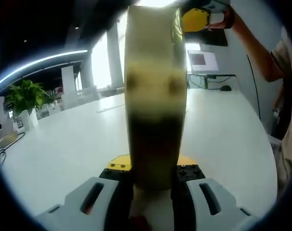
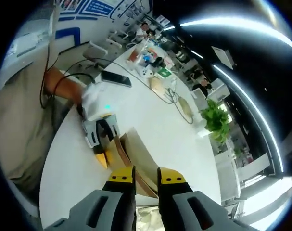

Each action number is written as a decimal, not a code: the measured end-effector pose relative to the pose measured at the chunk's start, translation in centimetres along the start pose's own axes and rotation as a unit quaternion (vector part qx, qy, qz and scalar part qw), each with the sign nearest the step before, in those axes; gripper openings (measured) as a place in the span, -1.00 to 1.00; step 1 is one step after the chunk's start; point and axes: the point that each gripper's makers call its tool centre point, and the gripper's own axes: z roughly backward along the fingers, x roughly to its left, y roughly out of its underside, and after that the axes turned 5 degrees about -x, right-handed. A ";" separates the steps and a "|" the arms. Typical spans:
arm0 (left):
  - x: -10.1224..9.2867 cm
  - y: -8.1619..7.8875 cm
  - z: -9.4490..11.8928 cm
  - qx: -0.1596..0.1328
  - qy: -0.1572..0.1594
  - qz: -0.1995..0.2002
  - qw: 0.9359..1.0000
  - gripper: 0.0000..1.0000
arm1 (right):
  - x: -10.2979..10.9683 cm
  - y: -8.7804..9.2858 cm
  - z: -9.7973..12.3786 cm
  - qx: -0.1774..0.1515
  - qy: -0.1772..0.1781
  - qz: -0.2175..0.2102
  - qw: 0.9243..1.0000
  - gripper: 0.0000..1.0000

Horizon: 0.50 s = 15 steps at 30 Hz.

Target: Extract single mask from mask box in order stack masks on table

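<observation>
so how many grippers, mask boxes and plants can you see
grippers: 2, left clamped on the box, right
mask box: 1
plant: 1
total: 4

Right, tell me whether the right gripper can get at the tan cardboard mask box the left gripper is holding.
Probably yes. The right gripper hangs just above the tan cardboard mask box, which the left gripper clamps by one side; nothing lies between them.

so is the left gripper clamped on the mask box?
Yes: in the left gripper view the left gripper grips the upright mask box between its jaws.
</observation>
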 end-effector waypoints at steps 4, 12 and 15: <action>0.0 -0.1 0.0 -0.002 0.001 -0.005 1.000 -0.60 | 0.1 0.2 -0.2 0.006 -0.006 0.004 1.000 -0.73; 0.1 -0.1 0.0 -0.004 0.002 -0.012 1.000 -0.60 | 0.0 0.6 -0.4 0.016 -0.010 -0.005 1.000 -0.76; 0.0 -0.2 0.0 -0.006 0.003 -0.017 1.000 -0.60 | 0.0 0.5 -0.5 0.018 -0.013 -0.004 1.000 -0.78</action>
